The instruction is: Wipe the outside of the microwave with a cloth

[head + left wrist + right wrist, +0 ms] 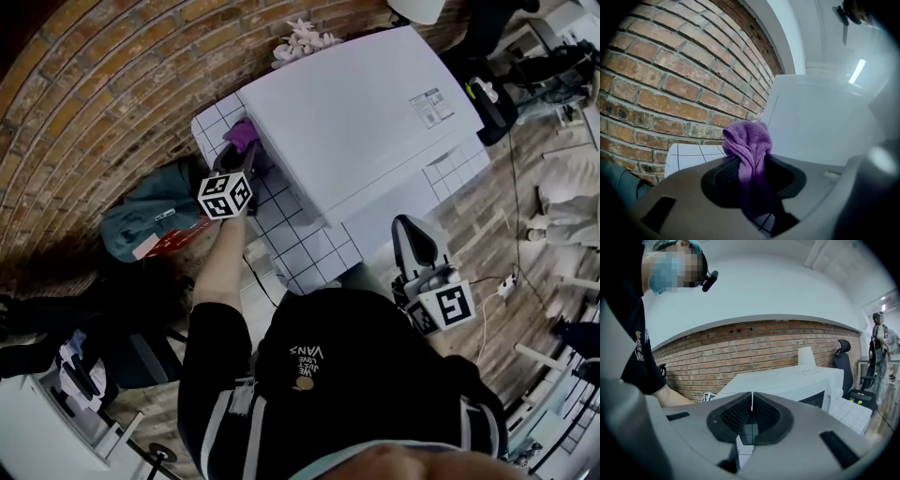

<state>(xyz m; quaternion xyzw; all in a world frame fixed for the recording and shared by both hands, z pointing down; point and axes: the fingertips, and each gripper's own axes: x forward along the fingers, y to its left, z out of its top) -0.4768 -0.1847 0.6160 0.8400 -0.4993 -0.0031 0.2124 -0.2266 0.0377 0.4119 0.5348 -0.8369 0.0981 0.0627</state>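
Brick wall (103,84) backs a tiled table (291,234). At its left end, the left gripper (236,155) pinches the purple cloth (242,134) against the microwave (366,112) side, presumably to wipe it. The right gripper (417,246) hangs clear, jaws together, empty.

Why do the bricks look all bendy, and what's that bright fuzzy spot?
Left gripper view: the wide lens bows the brick wall, and a ceiling light glares hazily above the microwave. Right gripper view: the bricks arch too. Head view: the top-left corner falls dark.
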